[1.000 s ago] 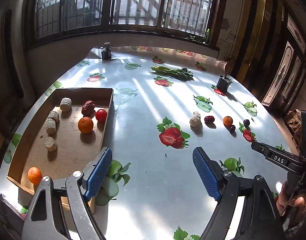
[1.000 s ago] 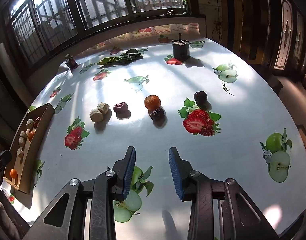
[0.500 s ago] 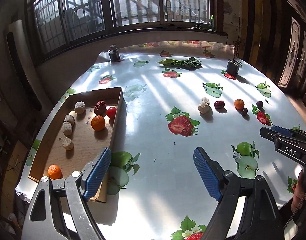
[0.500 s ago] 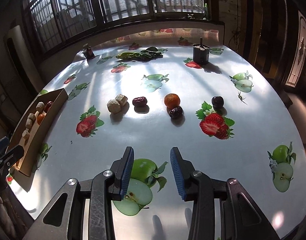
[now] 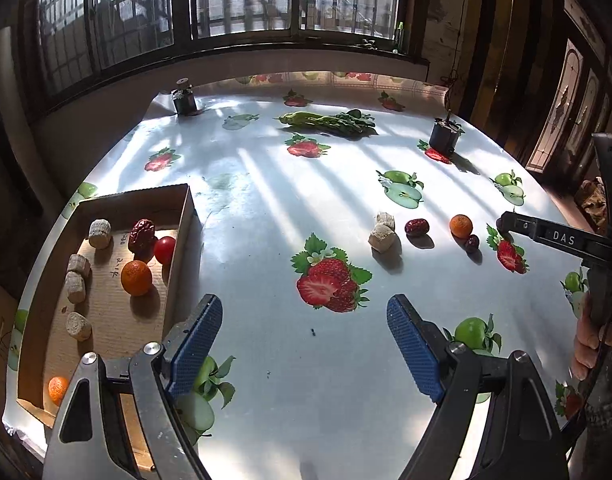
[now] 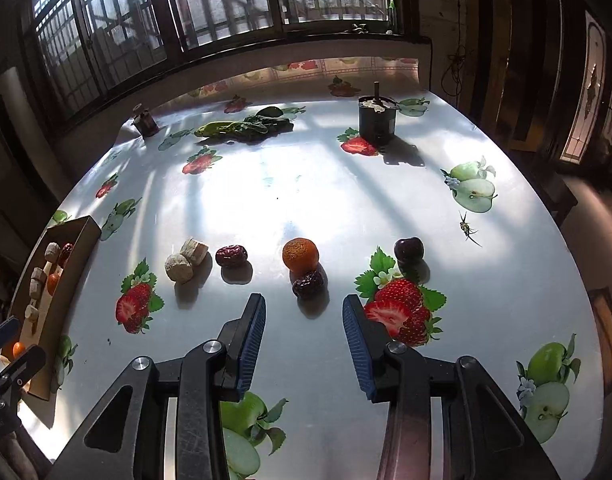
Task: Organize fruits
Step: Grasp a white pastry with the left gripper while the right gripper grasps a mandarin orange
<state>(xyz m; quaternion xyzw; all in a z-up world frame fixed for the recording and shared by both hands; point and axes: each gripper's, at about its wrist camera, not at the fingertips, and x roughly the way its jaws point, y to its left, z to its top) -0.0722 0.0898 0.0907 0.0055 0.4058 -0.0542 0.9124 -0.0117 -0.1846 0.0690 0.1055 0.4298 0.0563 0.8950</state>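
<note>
Right wrist: wrinkled dark date [image 6: 308,283] touching orange [image 6: 300,255].

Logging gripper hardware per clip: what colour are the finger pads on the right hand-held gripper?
Blue, with a ribbed texture, on black fingers; clearest in the right wrist view.

Glossy plastic tablecloth [image 6: 306,200]; matt cardboard box [image 5: 105,320].

On the worktop [image 6: 306,184] a cardboard tray [image 5: 177,256] sits at the left edge, holding fruits and small blocks. Toward the right lies a loose row: two blocks [image 6: 185,260] touching, then a date [image 6: 231,255], a tangerine [image 6: 300,255] with a second date [image 6: 308,284] touching its near side, and a cherry [image 6: 408,249] farthest right. Leafy greens [image 6: 241,127] lie behind them, near the far edge.
</note>
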